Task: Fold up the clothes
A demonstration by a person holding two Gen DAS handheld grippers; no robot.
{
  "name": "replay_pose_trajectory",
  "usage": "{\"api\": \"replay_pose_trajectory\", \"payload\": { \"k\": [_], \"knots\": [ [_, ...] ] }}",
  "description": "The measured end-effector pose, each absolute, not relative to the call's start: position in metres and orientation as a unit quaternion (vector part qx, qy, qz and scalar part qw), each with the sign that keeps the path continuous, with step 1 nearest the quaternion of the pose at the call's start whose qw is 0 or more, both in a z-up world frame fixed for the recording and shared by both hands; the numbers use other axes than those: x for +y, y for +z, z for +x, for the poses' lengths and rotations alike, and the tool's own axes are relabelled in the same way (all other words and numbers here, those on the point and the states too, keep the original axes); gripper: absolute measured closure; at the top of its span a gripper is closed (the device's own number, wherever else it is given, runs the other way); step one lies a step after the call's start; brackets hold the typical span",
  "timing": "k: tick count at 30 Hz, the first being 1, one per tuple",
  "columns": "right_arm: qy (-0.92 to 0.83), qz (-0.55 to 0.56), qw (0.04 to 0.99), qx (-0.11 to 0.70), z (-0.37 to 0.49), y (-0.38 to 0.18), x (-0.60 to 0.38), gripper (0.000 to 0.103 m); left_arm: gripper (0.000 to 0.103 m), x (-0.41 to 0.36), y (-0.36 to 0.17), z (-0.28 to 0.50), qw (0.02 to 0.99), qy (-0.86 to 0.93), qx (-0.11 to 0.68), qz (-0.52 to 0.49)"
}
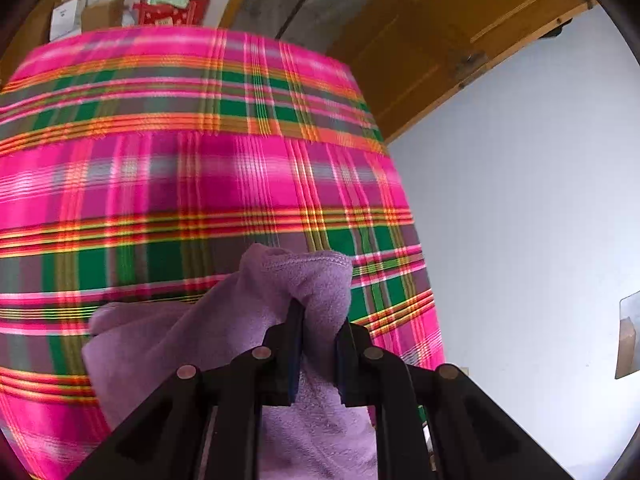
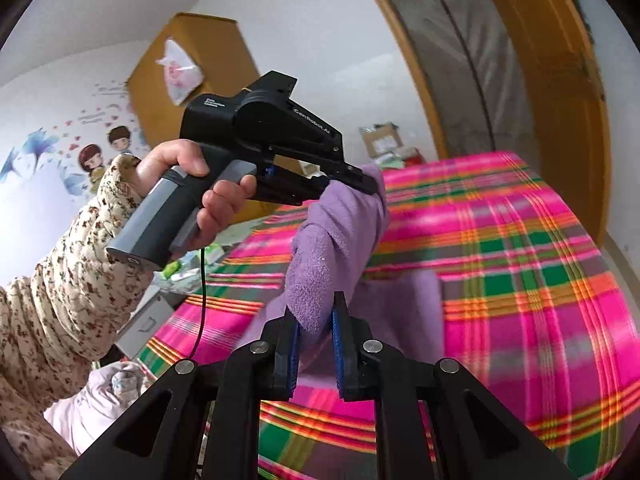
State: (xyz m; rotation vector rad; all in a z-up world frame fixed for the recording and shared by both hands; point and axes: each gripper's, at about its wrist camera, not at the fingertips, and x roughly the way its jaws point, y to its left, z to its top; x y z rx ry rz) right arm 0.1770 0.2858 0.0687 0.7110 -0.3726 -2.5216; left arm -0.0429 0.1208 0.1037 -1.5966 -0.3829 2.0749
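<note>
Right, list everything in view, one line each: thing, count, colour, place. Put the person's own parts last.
purple cloth: one, lilac fleece, held up over the bed between both grippers
plaid bedcover: one, pink with green and orange stripes, spread across the bed
cardboard boxes: several, brown and white, beyond the far end of the bed
red basket: one, beside those boxes
wooden door: one, orange-brown, right of the bed
plastic bag: one, white and red, hanging on a wooden cabinet
wall stickers: cartoon children, on the white wall
left gripper: black, shut on the cloth
right gripper: black with blue pads, shut on the cloth
left hand: floral sleeve, gripping the left gripper's handle
</note>
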Motion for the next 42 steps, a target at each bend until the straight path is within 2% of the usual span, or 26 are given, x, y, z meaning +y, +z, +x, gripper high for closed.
{"api": "replay_pose_trajectory", "payload": {
  "k": [12, 17, 19, 25, 31, 42],
  "knots": [
    [-0.92, 0.302, 0.19, -0.164, 0.163, 0.024, 0.319, 0.089, 0.083, 0.15, 0.049, -0.066, 0.248, 0.722, -0.148, -0.629],
    [-0.914, 0.317, 0.185, -0.172, 0.159, 0.007, 0.325, 0.088, 0.073, 0.16, 0.04, -0.074, 0.259, 0.708, -0.158, -0.637],
    [-0.91, 0.323, 0.185, -0.18, 0.158, 0.003, 0.328, 0.087, 0.072, 0.157, 0.041, -0.076, 0.27, 0.704, -0.17, -0.635],
    [-0.897, 0.339, 0.196, -0.206, 0.159, -0.009, 0.338, 0.086, 0.07, 0.135, 0.05, -0.07, 0.296, 0.709, -0.194, -0.609],
    [-0.876, 0.364, 0.196, -0.25, 0.158, -0.024, 0.351, 0.086, 0.07, 0.1, 0.06, -0.067, 0.282, 0.733, -0.221, -0.579],
    [-0.883, 0.344, 0.189, -0.256, 0.158, -0.008, 0.367, 0.084, 0.07, 0.033, 0.064, -0.025, 0.257, 0.763, -0.23, -0.546]
  ]
}}
